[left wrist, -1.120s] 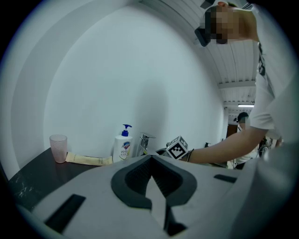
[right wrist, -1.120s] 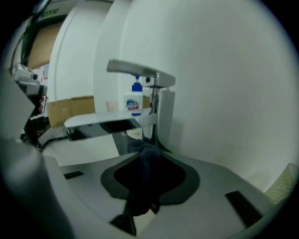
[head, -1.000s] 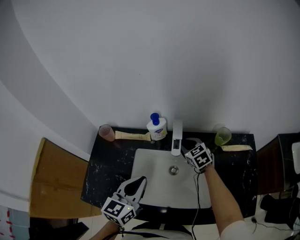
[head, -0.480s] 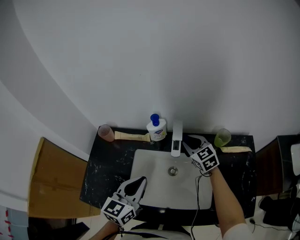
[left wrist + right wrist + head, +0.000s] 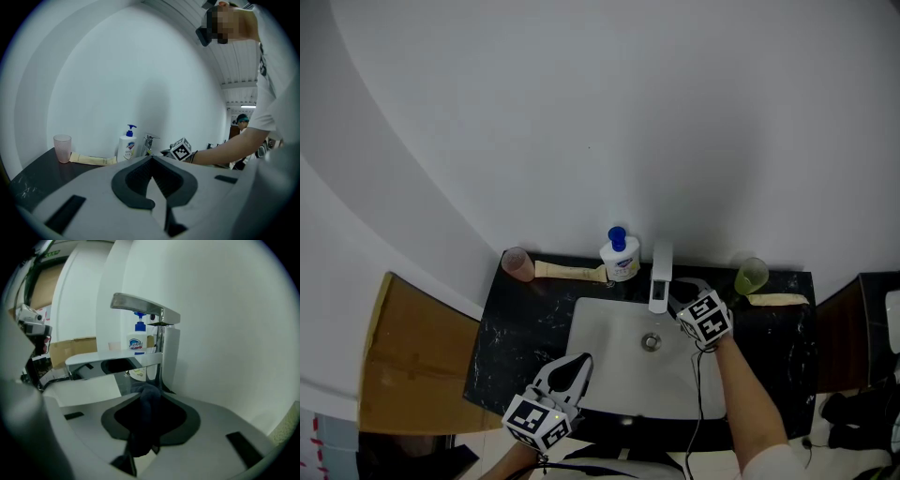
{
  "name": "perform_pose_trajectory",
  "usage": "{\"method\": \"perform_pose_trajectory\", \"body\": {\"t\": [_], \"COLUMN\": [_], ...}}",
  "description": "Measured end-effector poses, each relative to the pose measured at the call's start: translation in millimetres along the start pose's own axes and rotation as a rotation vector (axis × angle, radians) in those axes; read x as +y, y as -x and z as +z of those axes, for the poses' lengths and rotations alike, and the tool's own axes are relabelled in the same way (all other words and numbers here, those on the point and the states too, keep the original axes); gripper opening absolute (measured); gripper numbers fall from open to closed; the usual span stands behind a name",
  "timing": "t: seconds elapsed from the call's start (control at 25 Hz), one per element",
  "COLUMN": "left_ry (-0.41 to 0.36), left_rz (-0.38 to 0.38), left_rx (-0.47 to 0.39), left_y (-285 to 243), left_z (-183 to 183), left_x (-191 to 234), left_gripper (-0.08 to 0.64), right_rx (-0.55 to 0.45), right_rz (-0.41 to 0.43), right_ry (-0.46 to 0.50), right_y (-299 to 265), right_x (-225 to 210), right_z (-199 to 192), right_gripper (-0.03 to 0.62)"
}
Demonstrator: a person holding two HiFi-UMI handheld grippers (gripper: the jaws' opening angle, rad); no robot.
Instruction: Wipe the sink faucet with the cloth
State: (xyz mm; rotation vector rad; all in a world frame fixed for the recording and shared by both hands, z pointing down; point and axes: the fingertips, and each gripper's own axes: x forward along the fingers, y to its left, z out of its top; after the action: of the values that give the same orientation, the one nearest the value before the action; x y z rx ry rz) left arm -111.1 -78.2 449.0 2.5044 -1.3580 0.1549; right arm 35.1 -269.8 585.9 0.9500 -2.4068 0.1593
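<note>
The chrome faucet [image 5: 658, 277] stands at the back rim of the white sink [image 5: 600, 375]. My right gripper [image 5: 680, 289] sits just right of the faucet, shut on a dark cloth [image 5: 143, 418]. In the right gripper view the cloth bunches between the jaws and reaches the faucet [image 5: 119, 363] where the spout meets its column. The flat lever handle [image 5: 140, 305] is above it. My left gripper [image 5: 578, 360] hovers over the sink's near left corner, away from the faucet. Its jaws [image 5: 151, 158] are shut with nothing between them.
On the black counter [image 5: 511, 328] behind the sink are a pink cup [image 5: 518, 264], a tube [image 5: 567, 271] and a soap pump bottle [image 5: 617, 255] to the left, and a green cup [image 5: 750, 276] and another tube [image 5: 776, 300] to the right. Cardboard [image 5: 403, 366] leans at far left.
My right gripper drew a little away from the faucet to the right, then came back close beside it with the cloth. The left gripper has not moved.
</note>
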Motion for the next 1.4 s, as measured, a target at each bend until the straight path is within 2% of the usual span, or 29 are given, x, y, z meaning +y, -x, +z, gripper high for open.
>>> {"method": "perform_pose_trajectory", "body": {"t": [0.28, 0.44, 0.6, 0.68, 0.88, 1.12, 1.28, 1.4], "left_ry": [0.002, 0.006, 0.006, 0.006, 0.007, 0.003, 0.002, 0.002], "left_rz": [-0.028, -0.027, -0.023, -0.02, -0.015, -0.018, -0.025, -0.018], "left_rx": [-0.03, -0.022, -0.02, -0.018, -0.015, -0.015, -0.017, -0.012], "left_y": [-4.7, -3.3, -0.9, 0.1, 2.1, -1.8, -1.5, 0.4], "left_z": [-6.8, -9.7, -9.9, -10.2, -12.3, -6.6, -9.6, -9.5], "left_x": [-0.6, -0.6, 0.7, 0.8, 2.5, -0.4, -0.4, 1.2], "left_gripper": [0.002, 0.002, 0.002, 0.002, 0.002, 0.002, 0.002, 0.002], "right_rx": [-0.149, -0.129, 0.01, 0.04, 0.015, -0.12, -0.125, -0.053], "right_rz": [0.004, 0.007, -0.009, -0.01, -0.009, -0.017, -0.021, -0.032], "right_ry": [-0.044, -0.045, -0.017, -0.02, -0.02, 0.01, -0.007, -0.003], "right_y": [25.0, 20.8, -1.6, -6.4, -3.1, 18.1, 17.3, 4.8], "right_x": [-7.2, -5.4, -2.0, -1.0, -0.7, -1.3, -3.8, -5.9], "right_z": [24.5, 19.7, -4.8, -12.1, -8.7, 24.1, 20.5, 6.7], "right_gripper": [0.103, 0.103, 0.103, 0.103, 0.103, 0.103, 0.103, 0.103]}}
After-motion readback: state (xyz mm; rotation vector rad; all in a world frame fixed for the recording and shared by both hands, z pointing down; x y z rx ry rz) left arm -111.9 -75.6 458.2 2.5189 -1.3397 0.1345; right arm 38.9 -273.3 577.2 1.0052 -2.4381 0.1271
